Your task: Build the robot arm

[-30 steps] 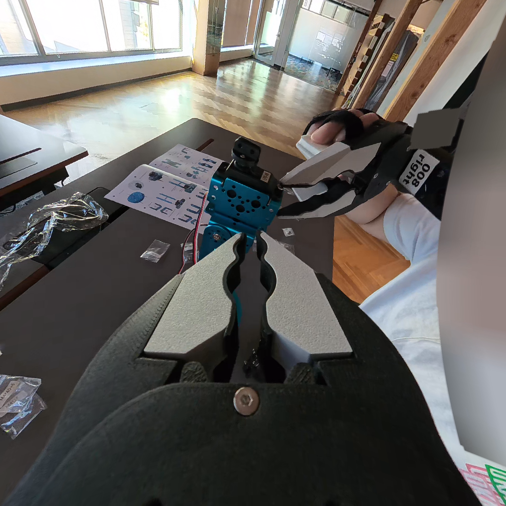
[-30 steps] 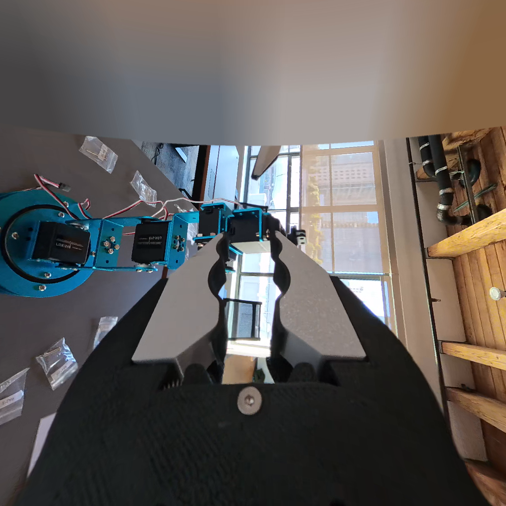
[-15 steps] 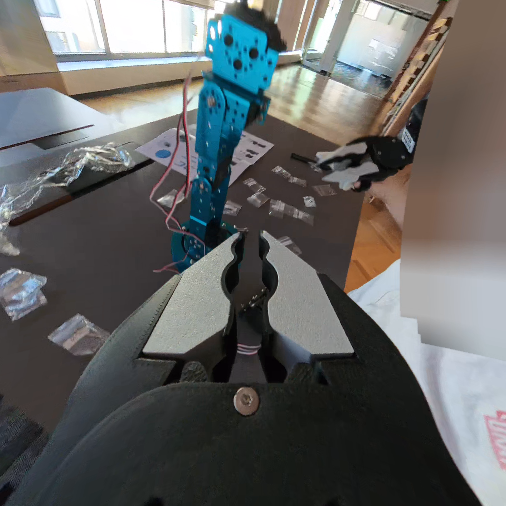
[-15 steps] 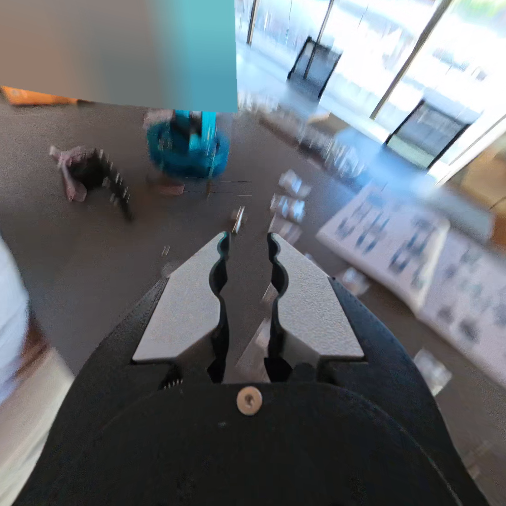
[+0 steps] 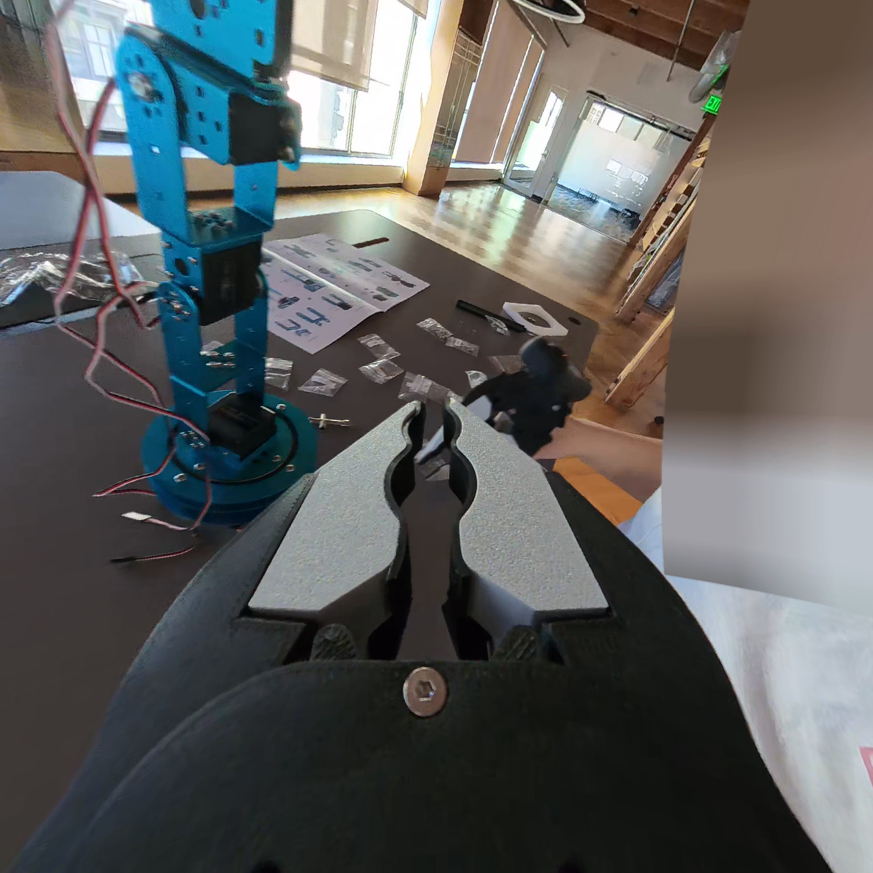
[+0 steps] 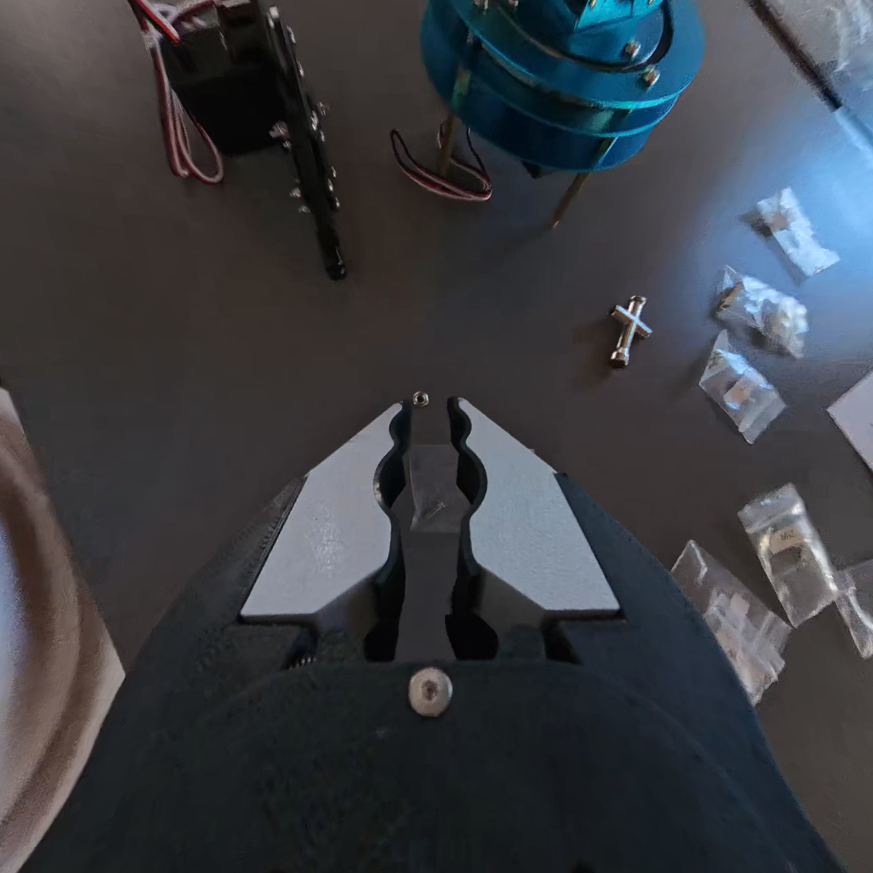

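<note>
A blue robot-arm kit [image 5: 208, 293] with black servos and red-white wires stands upright on its round base [image 6: 557, 85]. My left gripper [image 5: 431, 405] is shut with a thin gap at the tips and holds nothing, just right of the base. My right gripper [image 6: 429, 401] is narrowly open and empty, pointing down at the dark table [image 6: 189, 378]. A tiny nut [image 6: 420, 399] lies right at its fingertips. A small clear bag with a screw [image 6: 433, 491] lies under the gap. The right gripper also shows in the left wrist view [image 5: 491, 413], low over the table.
A black servo with a bracket [image 6: 264, 104] lies left of the base. A metal cross wrench [image 6: 630, 330] and several clear parts bags [image 6: 741, 392] lie to the right. A printed instruction sheet [image 5: 330, 288] and a white foam piece [image 5: 534, 316] lie farther back. My hands' fingertips stand some 25 centimetres from each other.
The blue arm went from being held tilted between both grippers to standing upright on the table. My right gripper let go, swung down to the tabletop and narrowed its jaws. My left gripper drew back.
</note>
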Available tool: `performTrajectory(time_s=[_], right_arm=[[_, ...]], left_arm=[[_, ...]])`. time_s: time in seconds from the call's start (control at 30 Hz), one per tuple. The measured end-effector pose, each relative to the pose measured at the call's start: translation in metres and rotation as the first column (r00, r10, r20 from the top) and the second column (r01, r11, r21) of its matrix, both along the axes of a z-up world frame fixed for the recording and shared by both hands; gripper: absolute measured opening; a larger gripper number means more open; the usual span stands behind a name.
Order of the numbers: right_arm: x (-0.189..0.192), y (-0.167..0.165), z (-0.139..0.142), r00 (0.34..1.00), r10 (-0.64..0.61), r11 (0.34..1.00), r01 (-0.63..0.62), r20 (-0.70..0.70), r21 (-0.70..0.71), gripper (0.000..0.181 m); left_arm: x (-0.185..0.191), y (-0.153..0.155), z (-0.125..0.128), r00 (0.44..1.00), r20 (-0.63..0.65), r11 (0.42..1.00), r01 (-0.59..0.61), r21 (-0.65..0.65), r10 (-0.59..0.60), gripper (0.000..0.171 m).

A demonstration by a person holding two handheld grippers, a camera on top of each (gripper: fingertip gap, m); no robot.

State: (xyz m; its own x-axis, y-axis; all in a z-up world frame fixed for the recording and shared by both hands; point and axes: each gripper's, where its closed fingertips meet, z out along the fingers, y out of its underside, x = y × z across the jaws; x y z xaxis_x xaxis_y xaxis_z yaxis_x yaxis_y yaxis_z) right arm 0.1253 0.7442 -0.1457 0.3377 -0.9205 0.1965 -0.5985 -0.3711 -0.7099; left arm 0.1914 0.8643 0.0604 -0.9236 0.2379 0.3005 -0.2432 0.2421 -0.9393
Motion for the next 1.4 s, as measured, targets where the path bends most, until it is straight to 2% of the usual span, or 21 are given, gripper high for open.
performTrajectory(time_s=[0.07,0.2,0.33,0.4,0.57,0.67,0.77,0.9,1.0,1.1,1.33,1.4], right_arm=[[0.001,0.001,-0.008,0.998,0.010,0.998,-0.006,-0.055,0.067,0.018],[0.002,0.008,-0.011,0.996,0.049,0.985,-0.036,-0.071,0.170,0.021],[0.008,0.007,-0.019,0.994,0.061,0.988,-0.047,-0.091,0.150,0.021],[0.008,0.011,-0.019,0.992,0.089,0.982,-0.072,-0.091,0.174,0.008],[0.009,0.011,-0.015,0.989,0.137,0.981,-0.127,-0.061,0.148,0.006],[0.013,0.025,0.014,0.971,0.217,0.966,-0.228,0.100,0.123,0.006],[0.014,0.043,0.054,0.923,0.288,0.950,-0.308,0.254,0.042,0.006],[0.023,0.062,0.094,0.890,0.325,0.945,-0.317,0.321,-0.079,0.005],[0.038,0.073,0.115,0.887,0.307,0.952,-0.286,0.344,-0.112,0.005],[0.055,0.085,0.126,0.883,0.294,0.956,-0.263,0.366,-0.132,0.006],[0.091,0.105,0.128,0.897,0.222,0.970,-0.165,0.383,-0.176,0.006],[0.096,0.107,0.125,0.906,0.199,0.972,-0.136,0.373,-0.190,0.006]], left_arm=[[-0.012,0.002,-0.004,1.000,-0.011,1.000,-0.006,-0.003,0.006,0.006],[-0.029,0.010,-0.018,0.998,-0.056,0.999,-0.034,0.005,0.035,0.006],[-0.039,0.016,-0.032,0.991,-0.108,0.997,-0.076,0.022,0.078,0.006],[-0.039,0.016,-0.041,0.982,-0.147,0.992,-0.116,0.045,0.121,0.005],[-0.038,0.006,-0.071,0.945,-0.275,0.982,-0.149,0.115,0.176,0.006],[-0.039,-0.009,-0.092,0.917,-0.370,0.981,-0.091,0.171,0.149,0.011],[-0.038,-0.026,-0.097,0.880,-0.468,0.988,-0.007,0.154,0.079,0.013],[-0.039,-0.042,-0.088,0.838,-0.541,0.984,0.148,0.096,-0.073,0.014],[-0.035,-0.047,-0.080,0.812,-0.558,0.966,0.249,0.070,-0.169,0.014],[-0.023,-0.044,-0.076,0.793,-0.565,0.948,0.314,0.058,-0.228,0.013],[0.010,-0.028,-0.078,0.759,-0.575,0.909,0.412,0.058,-0.307,0.005],[0.015,-0.025,-0.081,0.772,-0.554,0.905,0.418,0.074,-0.311,0.001]])
